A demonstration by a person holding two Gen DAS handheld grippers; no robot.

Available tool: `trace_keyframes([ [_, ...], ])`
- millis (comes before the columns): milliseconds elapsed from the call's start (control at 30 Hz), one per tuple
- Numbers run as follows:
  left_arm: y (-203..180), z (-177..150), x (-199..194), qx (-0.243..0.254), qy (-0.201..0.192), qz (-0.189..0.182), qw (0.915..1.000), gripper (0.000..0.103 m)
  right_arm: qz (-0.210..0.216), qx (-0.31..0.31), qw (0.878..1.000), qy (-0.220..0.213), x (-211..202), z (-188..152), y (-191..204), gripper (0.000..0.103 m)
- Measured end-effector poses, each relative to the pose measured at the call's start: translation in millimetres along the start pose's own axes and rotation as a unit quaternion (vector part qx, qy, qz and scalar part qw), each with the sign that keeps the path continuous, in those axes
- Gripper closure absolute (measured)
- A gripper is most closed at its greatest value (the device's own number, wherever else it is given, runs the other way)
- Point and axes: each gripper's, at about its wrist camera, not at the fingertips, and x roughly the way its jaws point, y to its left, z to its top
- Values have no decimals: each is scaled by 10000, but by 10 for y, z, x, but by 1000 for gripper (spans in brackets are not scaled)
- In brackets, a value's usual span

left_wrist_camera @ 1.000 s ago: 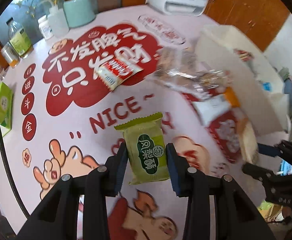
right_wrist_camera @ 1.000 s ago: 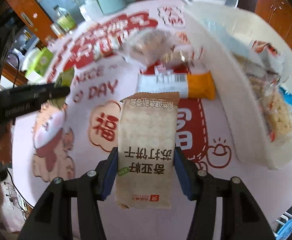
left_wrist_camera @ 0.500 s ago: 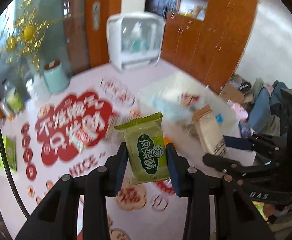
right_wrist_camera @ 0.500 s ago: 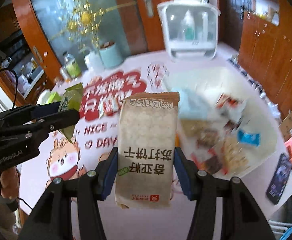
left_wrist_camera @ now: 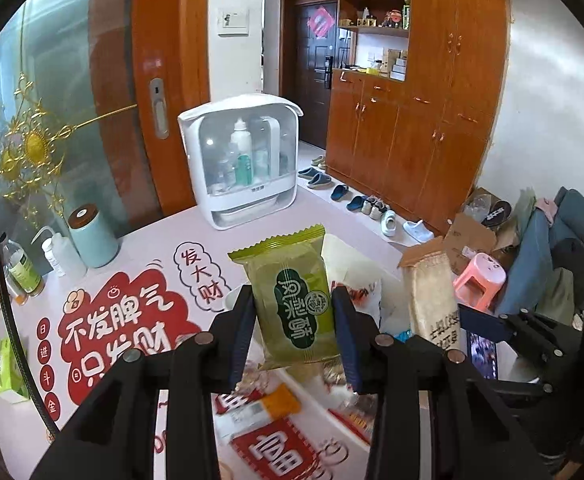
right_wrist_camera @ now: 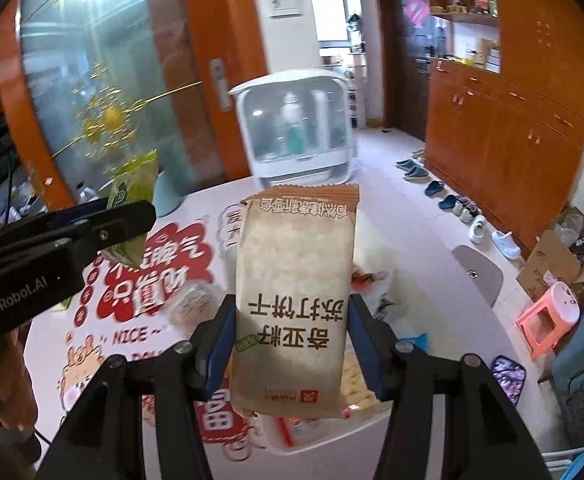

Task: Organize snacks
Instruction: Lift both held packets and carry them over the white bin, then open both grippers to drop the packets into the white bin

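green snack packet (left_wrist_camera: 296, 304) was clamped upright in left gripper (left_wrist_camera: 295, 334) jaws, above tabletop (left_wrist_camera: 160, 236); beige cracker packet (right_wrist_camera: 293, 300) was pinched in right gripper (right_wrist_camera: 292, 344) jaws | white snack tray (left_wrist_camera: 343, 252) mostly hidden behind both packets; loose snacks below blurred | tabletop printed pink-red; wooden cabinets (left_wrist_camera: 407, 120) behind

Bright daylight fills both fisheye views, flaring white on the frosted glass door panel (right_wrist_camera: 92, 80) in the right wrist view. Edges bend and darken; the pink printed counter (left_wrist_camera: 104, 320) blurs low down.
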Motion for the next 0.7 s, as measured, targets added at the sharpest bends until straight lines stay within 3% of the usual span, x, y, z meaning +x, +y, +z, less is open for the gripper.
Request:
trace_keyframes([
  [300, -462, 99, 532, -4, 296, 214, 9993, 66, -82, 229, 9995, 181, 265, 42, -517, 48],
  [700, -579, 32, 947, -66, 685, 459, 9966, 66, -103, 246, 9984, 498, 618, 3, -762, 48],
])
